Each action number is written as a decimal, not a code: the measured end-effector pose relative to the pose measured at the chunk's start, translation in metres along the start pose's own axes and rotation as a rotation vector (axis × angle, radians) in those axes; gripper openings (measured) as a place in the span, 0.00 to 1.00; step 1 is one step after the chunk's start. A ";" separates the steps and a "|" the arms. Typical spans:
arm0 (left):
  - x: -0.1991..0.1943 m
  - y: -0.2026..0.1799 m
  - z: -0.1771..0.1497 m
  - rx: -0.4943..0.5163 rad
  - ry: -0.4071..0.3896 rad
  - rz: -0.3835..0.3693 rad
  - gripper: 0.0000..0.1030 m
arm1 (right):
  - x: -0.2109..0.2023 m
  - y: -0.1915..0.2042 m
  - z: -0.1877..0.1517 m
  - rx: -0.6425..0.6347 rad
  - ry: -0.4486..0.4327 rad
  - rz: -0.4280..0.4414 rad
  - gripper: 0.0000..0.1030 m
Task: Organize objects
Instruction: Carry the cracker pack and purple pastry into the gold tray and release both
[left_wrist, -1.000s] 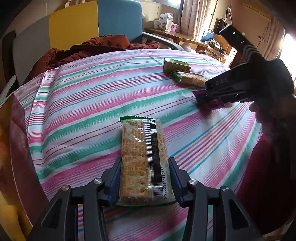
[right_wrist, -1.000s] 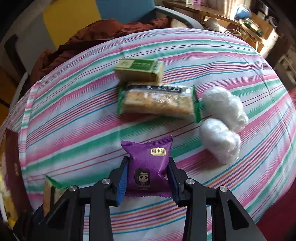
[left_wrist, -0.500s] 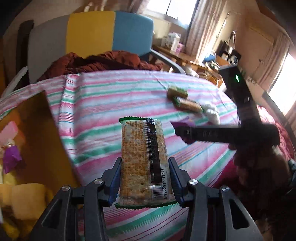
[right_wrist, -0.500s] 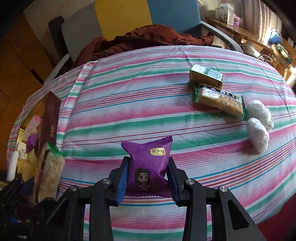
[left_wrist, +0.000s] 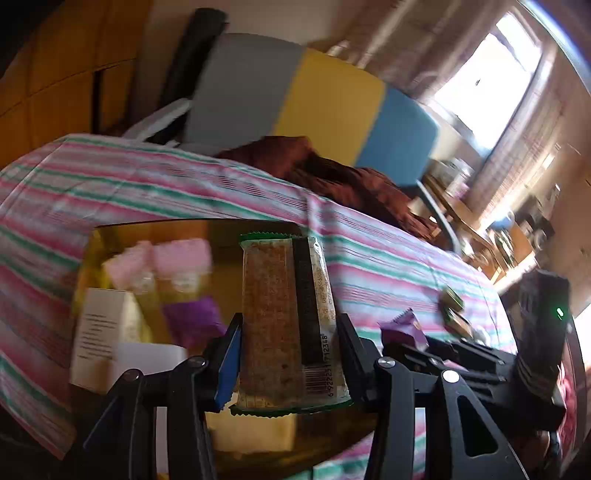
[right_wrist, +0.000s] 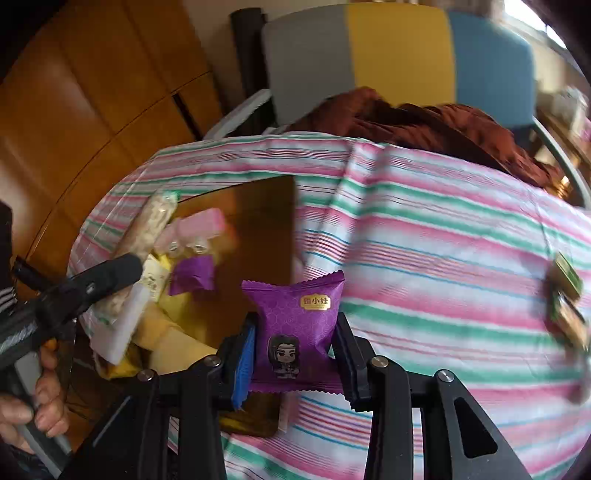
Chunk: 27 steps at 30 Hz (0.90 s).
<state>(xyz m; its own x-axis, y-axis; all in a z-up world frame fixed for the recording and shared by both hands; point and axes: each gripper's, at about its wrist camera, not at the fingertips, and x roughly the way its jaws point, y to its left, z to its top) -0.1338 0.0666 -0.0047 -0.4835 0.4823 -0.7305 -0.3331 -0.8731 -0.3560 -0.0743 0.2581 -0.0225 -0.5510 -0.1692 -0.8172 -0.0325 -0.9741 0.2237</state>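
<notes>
Cracker pack (left_wrist: 284, 321): clamped lengthwise between the jaws of the left hand-held gripper (left_wrist: 288, 362), raised above the open brown box (left_wrist: 147, 229). Purple snack pouch (right_wrist: 295, 325): clamped between the jaws of the right hand-held gripper (right_wrist: 295, 358), raised over the box's near right edge. Box contents: pink-capped packs (right_wrist: 203, 225), a second purple pouch (right_wrist: 194, 275), yellow items, partly blurred. Box placed on the striped worktop (right_wrist: 424, 240). Two green-edged packs (right_wrist: 565, 295) far right on the worktop. Chair (right_wrist: 399, 55) with brown cloth (right_wrist: 406, 122) beyond.
</notes>
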 end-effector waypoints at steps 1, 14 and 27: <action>0.002 0.011 0.003 -0.022 0.004 0.019 0.47 | 0.006 0.010 0.005 -0.016 0.008 0.007 0.38; 0.014 0.089 0.009 -0.236 0.022 0.091 0.54 | 0.055 0.064 0.037 -0.025 0.049 0.050 0.50; -0.035 0.065 -0.031 -0.114 -0.125 0.209 0.54 | 0.032 0.057 -0.005 -0.040 0.011 -0.006 0.76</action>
<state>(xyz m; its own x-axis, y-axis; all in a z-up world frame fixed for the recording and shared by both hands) -0.1131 -0.0089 -0.0203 -0.6311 0.2892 -0.7198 -0.1257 -0.9538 -0.2730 -0.0897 0.1961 -0.0387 -0.5417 -0.1649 -0.8243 -0.0024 -0.9803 0.1977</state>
